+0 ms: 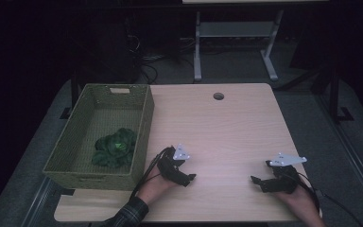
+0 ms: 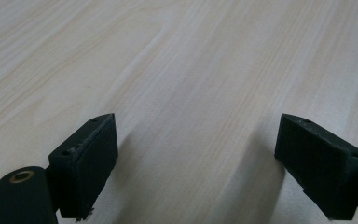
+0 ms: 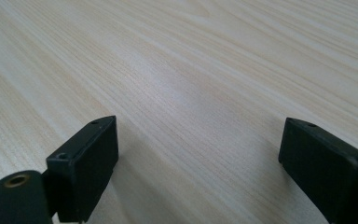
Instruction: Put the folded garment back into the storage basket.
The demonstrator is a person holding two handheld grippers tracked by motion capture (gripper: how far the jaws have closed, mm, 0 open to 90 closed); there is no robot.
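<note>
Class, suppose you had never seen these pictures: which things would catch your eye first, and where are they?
First, the green woven basket at the table's left edge, with a dark green leafy bundle lying in its near half. Next, the two black grippers at the near edge of the pale wooden table: left gripper beside the basket, right gripper opposite, both open and empty.

Two tools (image 1: pixel 186 178) (image 1: pixel 257 182), one basket (image 1: pixel 144 124), one green cloth (image 1: pixel 115 147), one table (image 1: pixel 227 132).

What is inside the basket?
A green leafy bundle, like a lettuce head, lies on the floor of the basket, toward its near right corner. The near wall hides the nearest strip of floor, and whatever is under the bundle is covered.
</note>
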